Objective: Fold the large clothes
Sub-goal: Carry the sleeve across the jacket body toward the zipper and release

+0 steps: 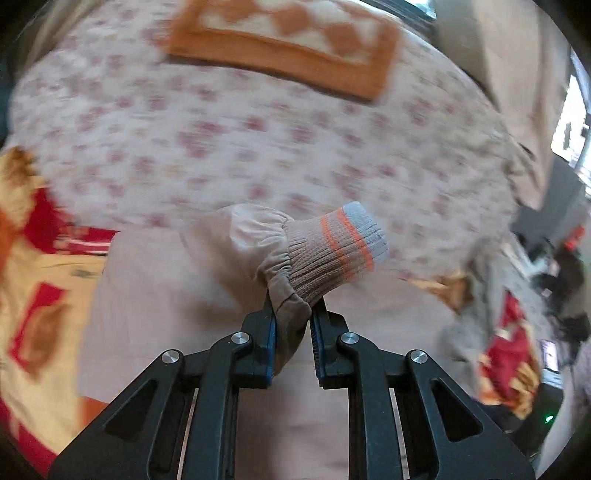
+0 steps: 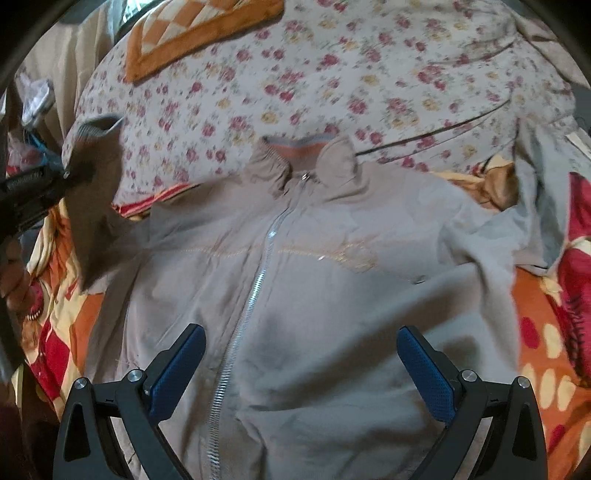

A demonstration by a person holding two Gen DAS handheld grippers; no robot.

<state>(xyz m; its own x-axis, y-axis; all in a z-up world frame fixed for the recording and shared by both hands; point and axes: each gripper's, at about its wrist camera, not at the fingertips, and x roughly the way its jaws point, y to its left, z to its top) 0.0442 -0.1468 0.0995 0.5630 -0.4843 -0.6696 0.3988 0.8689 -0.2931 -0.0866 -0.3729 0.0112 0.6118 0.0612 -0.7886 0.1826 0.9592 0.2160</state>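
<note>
A beige zip-up jacket (image 2: 314,295) lies front-up on the bed, its zipper (image 2: 251,295) closed and its collar (image 2: 299,151) at the far end. My left gripper (image 1: 291,306) is shut on the gathered end of one sleeve, just behind the ribbed cuff (image 1: 332,251) with orange and blue stripes, and holds it above the jacket body (image 1: 166,295). In the right wrist view that left gripper (image 2: 33,192) shows at the left edge with the sleeve (image 2: 96,177) lifted. My right gripper (image 2: 301,350) hangs open over the jacket's lower front, with nothing between its pads.
Beyond the jacket the bed shows a floral sheet (image 2: 332,74) with a folded orange checked cloth (image 2: 177,33) on it. A red, orange and yellow blanket (image 2: 546,332) lies under the jacket. A grey garment (image 2: 535,184) is bunched at the right. Clutter (image 1: 554,266) stands beside the bed.
</note>
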